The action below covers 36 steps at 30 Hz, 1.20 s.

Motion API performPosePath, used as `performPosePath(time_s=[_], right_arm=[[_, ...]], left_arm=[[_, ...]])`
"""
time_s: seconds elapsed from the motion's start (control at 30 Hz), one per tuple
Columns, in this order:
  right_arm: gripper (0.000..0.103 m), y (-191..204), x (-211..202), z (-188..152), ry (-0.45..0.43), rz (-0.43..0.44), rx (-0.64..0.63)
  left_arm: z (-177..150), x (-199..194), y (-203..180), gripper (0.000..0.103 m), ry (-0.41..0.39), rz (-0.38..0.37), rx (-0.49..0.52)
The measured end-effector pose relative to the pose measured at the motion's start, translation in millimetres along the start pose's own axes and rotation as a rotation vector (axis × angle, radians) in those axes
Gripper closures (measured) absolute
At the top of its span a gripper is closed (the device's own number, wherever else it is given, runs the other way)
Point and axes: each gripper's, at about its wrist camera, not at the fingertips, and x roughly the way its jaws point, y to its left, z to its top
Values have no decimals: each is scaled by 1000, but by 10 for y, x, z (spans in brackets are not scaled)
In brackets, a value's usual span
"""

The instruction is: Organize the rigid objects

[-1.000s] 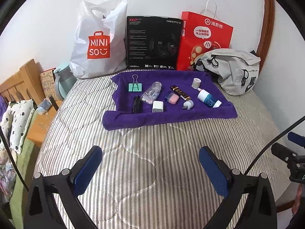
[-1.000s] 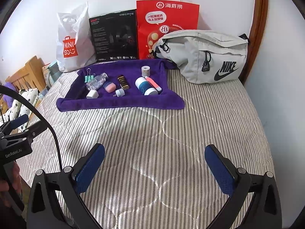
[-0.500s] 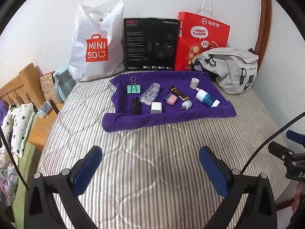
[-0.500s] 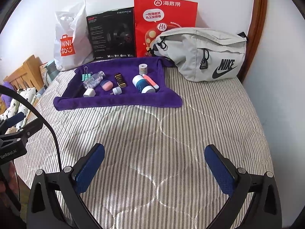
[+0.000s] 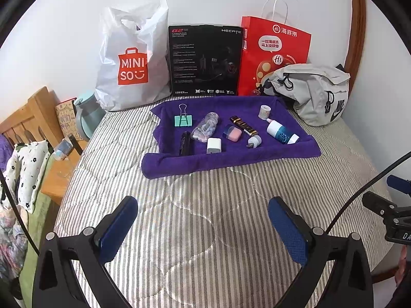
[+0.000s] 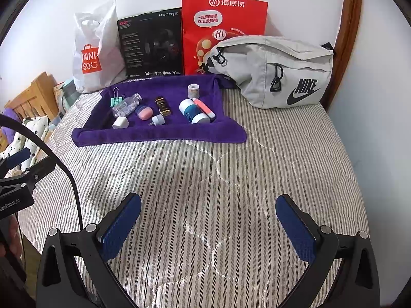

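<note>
Both grippers, left gripper (image 5: 203,220) and right gripper (image 6: 208,220), hover over the striped bed (image 6: 231,179), jaws spread wide, holding nothing. Small items lie ahead on the purple towel (image 6: 159,134); the teal-white bottle (image 6: 192,111) sits nearer the right gripper, long axis diagonal.

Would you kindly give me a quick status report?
Left tool and right tool open, empty. Small items untouched on purple towel. Bedspread between clear.
</note>
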Motion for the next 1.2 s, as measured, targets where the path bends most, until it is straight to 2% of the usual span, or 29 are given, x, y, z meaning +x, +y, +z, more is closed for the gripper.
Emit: performPosePath(time_s=[1.2], right_arm=[[0, -1, 8, -16, 11, -13, -11]], left_arm=[[3, -33, 26, 0, -7, -5, 12]])
